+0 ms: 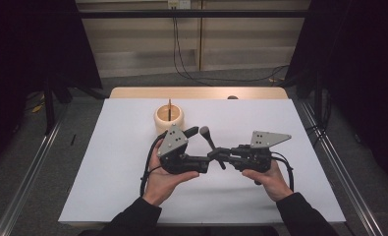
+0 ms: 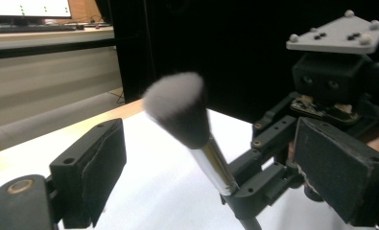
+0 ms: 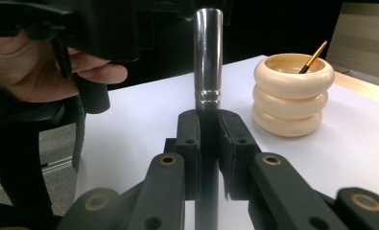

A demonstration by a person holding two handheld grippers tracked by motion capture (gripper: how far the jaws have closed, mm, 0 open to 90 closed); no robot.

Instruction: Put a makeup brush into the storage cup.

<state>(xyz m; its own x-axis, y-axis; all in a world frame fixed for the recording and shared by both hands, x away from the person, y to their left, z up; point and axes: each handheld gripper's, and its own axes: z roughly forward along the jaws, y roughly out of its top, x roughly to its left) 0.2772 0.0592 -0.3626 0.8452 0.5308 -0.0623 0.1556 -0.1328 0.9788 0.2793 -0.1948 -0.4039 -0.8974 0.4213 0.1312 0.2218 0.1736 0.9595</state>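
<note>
The makeup brush (image 1: 209, 139) hangs over the middle of the white table (image 1: 108, 187), its handle clamped between the closed jaws of the right gripper (image 1: 220, 155); in the right gripper view the pads squeeze the dark handle just below the silver ferrule (image 3: 208, 57). From that grip the brush's long axis runs up toward about eleven o'clock in the high view, ending in the grey bristle head (image 2: 177, 108). The left gripper (image 1: 194, 132) sits at about nine o'clock from the brush, and its jaws stand apart with nothing pressed between them: in the left gripper view the bristle head floats between the two black pads, touching neither. The cream ringed holder (image 1: 169, 117), with a thin brush (image 3: 314, 57) leaning inside, stands at about eleven o'clock from the brush tip, near the table's far edge. The left gripper is the nearer one to the holder, yet the right one owns the brush, so the coming move probably turns on swinging the brush toward that holder.
</note>
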